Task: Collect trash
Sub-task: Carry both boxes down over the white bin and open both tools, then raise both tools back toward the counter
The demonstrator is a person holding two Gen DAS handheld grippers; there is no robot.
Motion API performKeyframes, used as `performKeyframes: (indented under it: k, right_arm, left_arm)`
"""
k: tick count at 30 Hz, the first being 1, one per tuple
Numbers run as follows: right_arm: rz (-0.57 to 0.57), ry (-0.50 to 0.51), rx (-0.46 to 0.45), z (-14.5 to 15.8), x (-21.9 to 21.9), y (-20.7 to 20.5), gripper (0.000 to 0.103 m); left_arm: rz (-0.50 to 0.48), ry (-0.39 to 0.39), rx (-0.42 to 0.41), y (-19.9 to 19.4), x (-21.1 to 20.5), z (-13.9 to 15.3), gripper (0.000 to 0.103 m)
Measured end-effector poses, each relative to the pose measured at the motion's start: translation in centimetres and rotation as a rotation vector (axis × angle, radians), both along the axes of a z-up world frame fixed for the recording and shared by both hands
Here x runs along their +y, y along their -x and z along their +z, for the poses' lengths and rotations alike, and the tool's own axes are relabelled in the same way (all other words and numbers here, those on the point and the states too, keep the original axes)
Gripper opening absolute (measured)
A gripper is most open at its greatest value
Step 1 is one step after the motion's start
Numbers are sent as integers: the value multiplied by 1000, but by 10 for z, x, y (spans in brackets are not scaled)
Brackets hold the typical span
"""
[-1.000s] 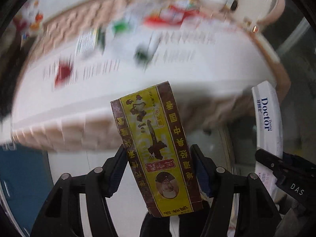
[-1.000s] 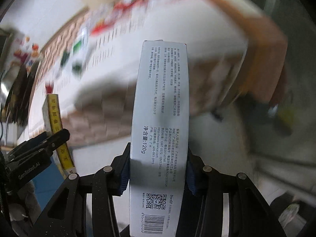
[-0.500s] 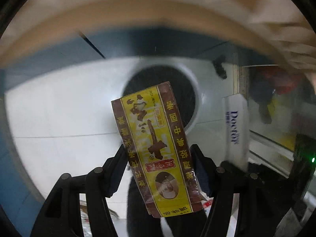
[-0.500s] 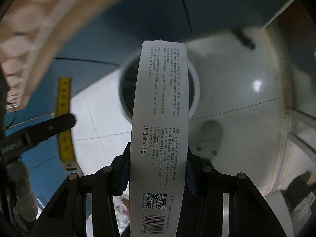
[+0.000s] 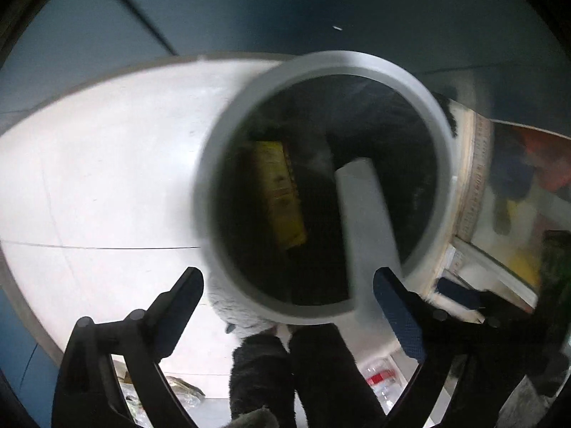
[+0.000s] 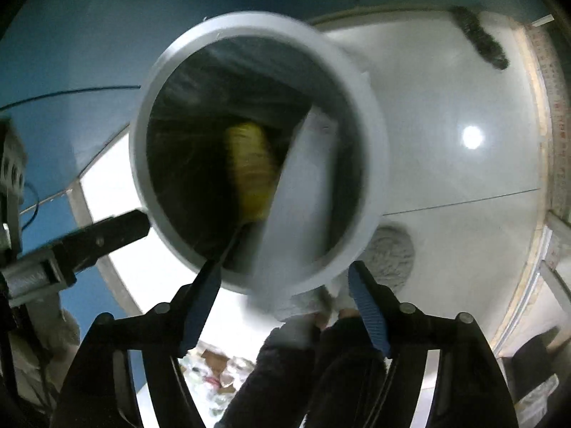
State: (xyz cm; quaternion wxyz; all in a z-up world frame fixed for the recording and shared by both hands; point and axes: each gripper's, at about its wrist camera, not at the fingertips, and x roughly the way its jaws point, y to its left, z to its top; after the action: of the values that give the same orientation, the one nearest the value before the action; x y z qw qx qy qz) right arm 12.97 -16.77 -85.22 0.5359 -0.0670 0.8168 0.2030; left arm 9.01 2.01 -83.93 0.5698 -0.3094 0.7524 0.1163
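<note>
A round grey-rimmed trash bin (image 5: 214, 164) with a black liner stands on the floor right below both grippers; it also shows in the right wrist view (image 6: 371, 149). A yellow and brown box (image 5: 280, 192) is inside it, blurred, and appears in the right wrist view too (image 6: 249, 171). A long white toothpaste box (image 5: 367, 228) is in the bin mouth, blurred (image 6: 303, 196). My left gripper (image 5: 289, 306) is open and empty above the bin's near rim. My right gripper (image 6: 285, 303) is open and empty, with the white box just past its fingers.
The floor is pale tile (image 5: 107, 178) with a blue wall (image 5: 321, 7) behind the bin. A fluffy grey slipper (image 6: 392, 253) sits by the bin. Loose wrappers and a bottle (image 5: 378, 381) lie near my feet. The left gripper's finger (image 6: 107, 235) shows at the left.
Both grippers opened and let go of their boxes. The yellow box and the white box dropped into the bin. Both grippers moved closer over the bin.
</note>
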Motion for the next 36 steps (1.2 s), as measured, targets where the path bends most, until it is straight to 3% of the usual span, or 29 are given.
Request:
performKeyframes:
  k: [5,9,17,27,36]
  right_arm:
    - [45,89,-162,25,0,0,100]
    - [98,152,-291,56,3,5,103]
    - [114,125,-376,126,12,16,103]
    - [134,76,-468,274,9,30,103]
    - [106,31,-507,410,-7,55,103]
  left_arm:
    - [-28,-245,-33,24,0,40,97]
    - [-11,-340,-30,44,3,70,97]
    - [42,-359,-57,67,8,141,97]
    - [46,-343,-131,72,-8,246,97]
    - [24,-340,-192,91,-26,358,97]
